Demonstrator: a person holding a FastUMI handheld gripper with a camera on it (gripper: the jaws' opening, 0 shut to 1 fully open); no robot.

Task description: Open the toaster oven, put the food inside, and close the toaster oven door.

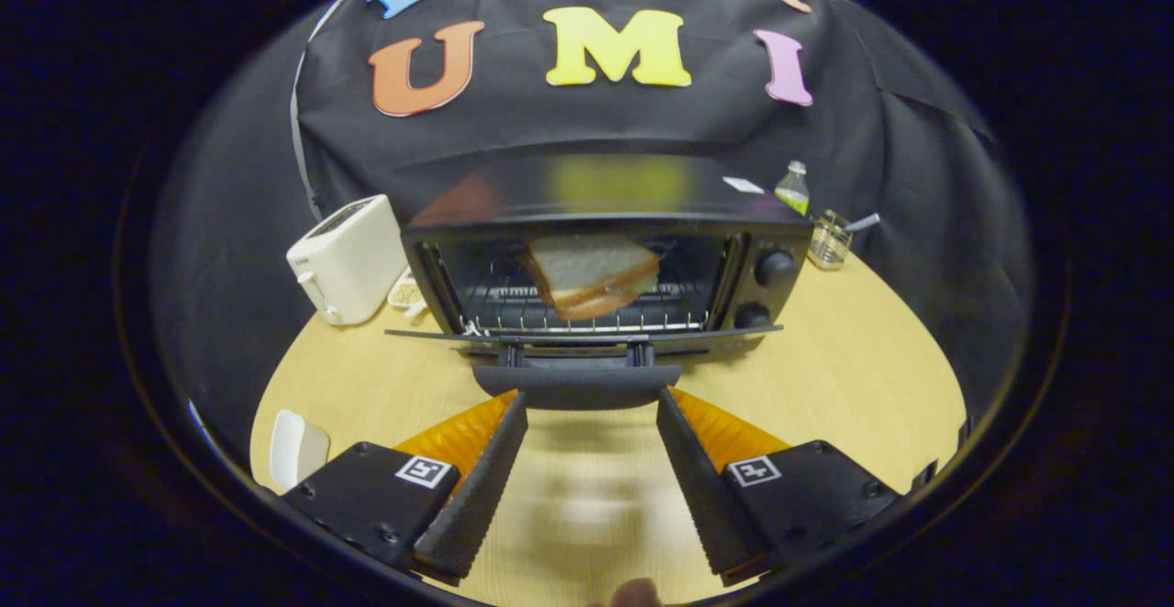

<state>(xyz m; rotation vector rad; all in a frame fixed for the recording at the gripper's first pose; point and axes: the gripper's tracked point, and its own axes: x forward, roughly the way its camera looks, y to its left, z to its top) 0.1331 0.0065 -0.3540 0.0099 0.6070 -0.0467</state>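
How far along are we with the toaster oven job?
Done: the toaster oven door is folded down and the sandwich lies on the rack inside. In hand: nothing; the gripper is open, fingertips flanking the door handle just ahead. Left: lift the door shut.

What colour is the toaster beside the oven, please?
White toaster, seen in the gripper view; the jaws stand open.

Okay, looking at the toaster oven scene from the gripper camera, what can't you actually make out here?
- Whether the sandwich rests flat on the rack: it looks blurred and tilted.
- Contents of the small dish: mostly hidden between the white toaster and the toaster oven.
- White object beside the open hand-held gripper: cut off, unidentifiable.
- Glass jar contents: too small.
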